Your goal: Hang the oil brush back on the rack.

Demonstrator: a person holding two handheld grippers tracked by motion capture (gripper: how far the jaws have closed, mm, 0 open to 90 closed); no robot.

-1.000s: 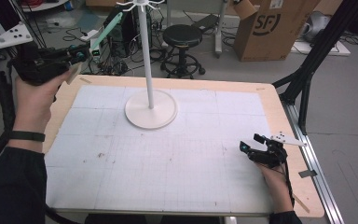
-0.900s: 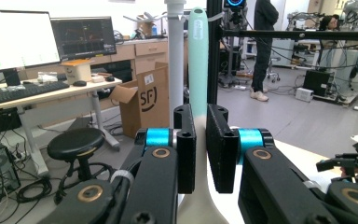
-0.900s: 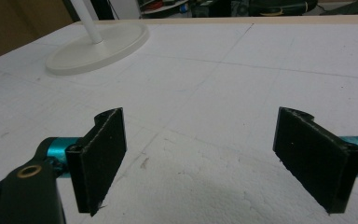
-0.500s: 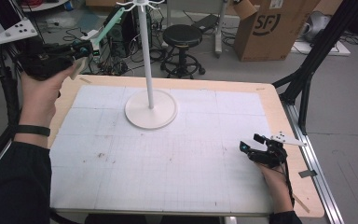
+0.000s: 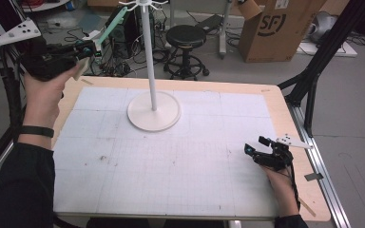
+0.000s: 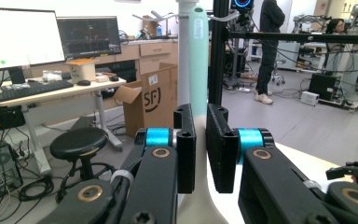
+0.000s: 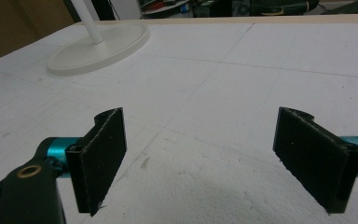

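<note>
My left gripper (image 5: 88, 48) is raised over the table's far left corner, shut on a long utensil with a mint-green handle (image 5: 116, 22) that slants up toward the stand's top. In the left gripper view the jaws (image 6: 201, 117) pinch the utensil (image 6: 198, 70), its green handle lying just in front of the white pole (image 6: 183, 51). The white stand has a round base (image 5: 153, 112) on the mat, a thin pole (image 5: 148, 57) and small hooks (image 5: 143, 4) on top. At the mat's right edge rests my right gripper (image 5: 255, 145), open and holding nothing (image 7: 209, 140), pointing toward the base (image 7: 100, 45).
A white gridded mat (image 5: 171, 156) covers the wooden table (image 5: 285, 114). Behind the table stand a black stool (image 5: 185, 38), a cardboard box (image 5: 275, 23) and tangled cables. A black frame leg (image 5: 313, 71) rises at the right. A person (image 6: 268, 46) stands far off.
My left hand has lifted and carried the utensil right, its green handle tip now close to the stand's top. The right gripper has stayed still.
</note>
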